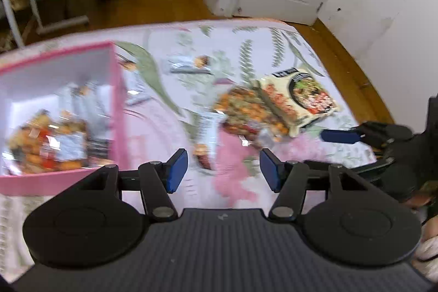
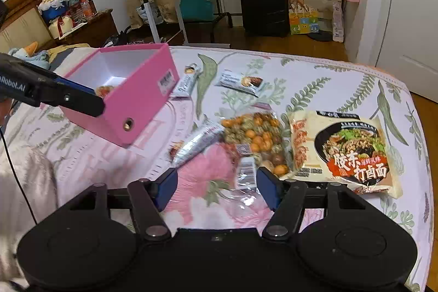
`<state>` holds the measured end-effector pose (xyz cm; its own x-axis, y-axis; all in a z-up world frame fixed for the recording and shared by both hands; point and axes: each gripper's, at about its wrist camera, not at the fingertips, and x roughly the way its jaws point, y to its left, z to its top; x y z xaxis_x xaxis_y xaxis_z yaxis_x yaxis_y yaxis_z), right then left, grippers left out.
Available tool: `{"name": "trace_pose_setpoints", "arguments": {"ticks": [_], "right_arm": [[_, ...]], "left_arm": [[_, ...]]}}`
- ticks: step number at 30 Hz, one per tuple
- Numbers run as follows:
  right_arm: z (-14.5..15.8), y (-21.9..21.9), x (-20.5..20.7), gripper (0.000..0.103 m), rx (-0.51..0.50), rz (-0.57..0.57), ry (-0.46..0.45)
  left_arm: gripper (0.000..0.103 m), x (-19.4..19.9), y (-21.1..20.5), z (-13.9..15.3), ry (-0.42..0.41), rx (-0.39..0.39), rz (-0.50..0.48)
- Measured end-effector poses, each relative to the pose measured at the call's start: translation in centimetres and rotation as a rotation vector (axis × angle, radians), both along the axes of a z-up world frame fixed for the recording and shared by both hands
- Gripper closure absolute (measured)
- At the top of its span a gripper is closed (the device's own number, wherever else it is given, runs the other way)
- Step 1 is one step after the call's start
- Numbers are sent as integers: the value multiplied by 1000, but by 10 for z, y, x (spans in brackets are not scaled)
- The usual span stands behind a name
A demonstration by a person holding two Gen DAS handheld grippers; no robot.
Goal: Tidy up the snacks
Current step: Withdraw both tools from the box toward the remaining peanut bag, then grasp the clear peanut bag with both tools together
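Right wrist view: my right claw [image 2: 216, 189] hung with its blue pads apart and nothing between them, low over the flowered bed cover [image 2: 342, 78], the clear bag of round snacks [image 2: 253, 140] lying just ahead with its crinkled, labelled end reaching toward the gap. I judged that bag light, soft and slippery, its loose contents free to shift, so the flat sealed end nearest the claw looked the best place to pinch; its long axis ran roughly away from me, tilted a little left. Beside it, touching or overlapping on the right, lay the noodle packet [image 2: 347, 152], flat, light and probably brittle inside, best taken by an edge, its printed face up and its long axis angled toward the far left. A silver tube-shaped pack [image 2: 198, 142] lay slanted on the left of the bag, and two small bars [image 2: 241, 82] rested farther off near the pink box [image 2: 142, 106], which already held some snacks. In the left wrist view, blurred, my left claw [image 1: 223, 168] was likewise spread and empty beside that box.
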<state>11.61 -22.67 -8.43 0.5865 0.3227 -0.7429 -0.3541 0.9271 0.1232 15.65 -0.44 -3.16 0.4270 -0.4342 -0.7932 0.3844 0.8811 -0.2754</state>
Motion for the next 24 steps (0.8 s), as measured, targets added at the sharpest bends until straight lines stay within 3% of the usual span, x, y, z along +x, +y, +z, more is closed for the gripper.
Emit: {"name": "trace_pose_setpoints", "arguments": {"ticks": [4, 9, 12, 16, 20, 24], "right_arm": [[-20, -3, 10, 30, -39, 59, -50], [-46, -6, 36, 26, -9, 155, -122], [-65, -5, 59, 26, -37, 169, -79], [-84, -6, 73, 26, -127, 121, -62], [-90, -15, 75, 17, -83, 115, -50], [-99, -8, 79, 6, -125, 149, -23]], "left_arm": [[46, 17, -32, -28, 48, -37, -4], [48, 47, -70, -69, 114, -65, 49], [48, 67, -88, -93, 161, -91, 89], [48, 80, -95, -117, 186, -55, 166], [47, 82, -90, -135, 233, -86, 197], [48, 86, -87, -146, 256, -175, 213]]}}
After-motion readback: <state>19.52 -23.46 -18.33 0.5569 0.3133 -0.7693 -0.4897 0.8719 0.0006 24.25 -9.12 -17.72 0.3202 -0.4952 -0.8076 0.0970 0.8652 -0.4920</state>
